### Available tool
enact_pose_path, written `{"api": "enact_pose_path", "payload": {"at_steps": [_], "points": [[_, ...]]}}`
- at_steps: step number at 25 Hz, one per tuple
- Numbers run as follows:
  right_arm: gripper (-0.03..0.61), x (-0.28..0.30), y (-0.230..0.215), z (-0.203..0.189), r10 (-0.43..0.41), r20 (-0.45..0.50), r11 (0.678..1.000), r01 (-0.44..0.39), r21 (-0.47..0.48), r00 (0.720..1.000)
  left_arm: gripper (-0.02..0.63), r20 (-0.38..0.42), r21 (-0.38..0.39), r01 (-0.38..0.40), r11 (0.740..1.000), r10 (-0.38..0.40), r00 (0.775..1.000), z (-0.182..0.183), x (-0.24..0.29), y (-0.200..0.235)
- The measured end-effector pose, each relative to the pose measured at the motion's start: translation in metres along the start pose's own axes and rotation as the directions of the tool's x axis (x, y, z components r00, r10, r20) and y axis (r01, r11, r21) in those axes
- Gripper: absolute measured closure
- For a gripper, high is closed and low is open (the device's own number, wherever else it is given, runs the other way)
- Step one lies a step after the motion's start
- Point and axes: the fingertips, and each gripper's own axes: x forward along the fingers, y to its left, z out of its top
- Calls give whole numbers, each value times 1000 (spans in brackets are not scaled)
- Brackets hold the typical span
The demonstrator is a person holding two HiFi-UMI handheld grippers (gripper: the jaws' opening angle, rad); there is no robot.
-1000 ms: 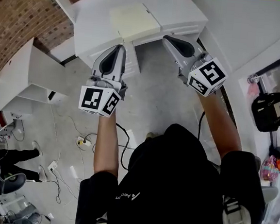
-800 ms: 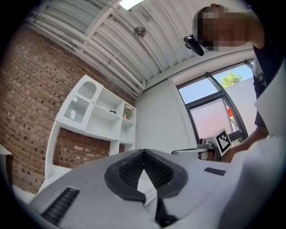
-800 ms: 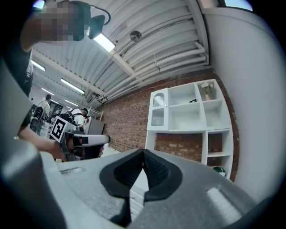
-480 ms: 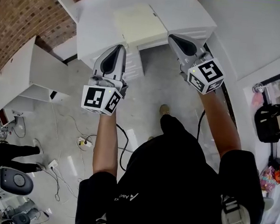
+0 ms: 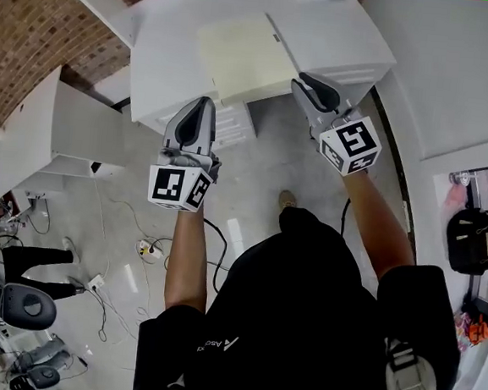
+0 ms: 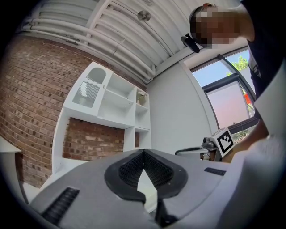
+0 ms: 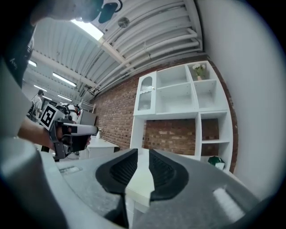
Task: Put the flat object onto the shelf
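A flat cream panel (image 5: 243, 56) lies on the white cabinet top (image 5: 167, 52) in the head view. My left gripper (image 5: 203, 101) is just in front of the cabinet's near edge, below the panel's left corner. Its jaws meet at the tips (image 6: 143, 152) and hold nothing. My right gripper (image 5: 302, 79) sits at the panel's near right corner. Its jaws (image 7: 143, 153) have just been opening and stand slightly apart; a pale slab edge shows in the gap, with no pad pressing on it. The white shelf unit (image 7: 187, 103) stands against the brick wall (image 6: 40, 112).
A white side table (image 5: 63, 127) stands at the left. Cables and a power strip (image 5: 146, 245) lie on the floor. A person (image 5: 26, 257) and a chair (image 5: 22, 306) are at the far left. A black bag (image 5: 478, 240) is at the right, and a green object (image 7: 217, 162) sits in a lower shelf compartment.
Both grippers have moved toward the cabinet, and the cream panel now lies closer and larger in view. The right gripper's tip has reached the panel's near right corner.
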Motion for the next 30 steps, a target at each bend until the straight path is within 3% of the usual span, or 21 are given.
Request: {"api": "enact_pose_path", "payload": {"at_steps": [10,16,24,27,30], "points": [[399,39,-58,-83,7,-116,992,7,125,993,615,-56,12,-59,998,60,997,-55,62,19],[327,57,-83,-122,-12,-177,959,62,278,984,615,-93,7,-84,996,84,992,-69,80,33],[276,76,-96,-174,-20,-228,822,146,550,974,615,-137,-13,-66,998,64,989,-84,85,54],[246,81,-99,-191,-26,-225,732,172,660,974,615,-148,-19,-59,998,56,987,-88,86,59],[215,83,-106,-213,-40,-226,611,203,765,973,615,-157,-19,-49,999,46,987,-92,89,60]]}}
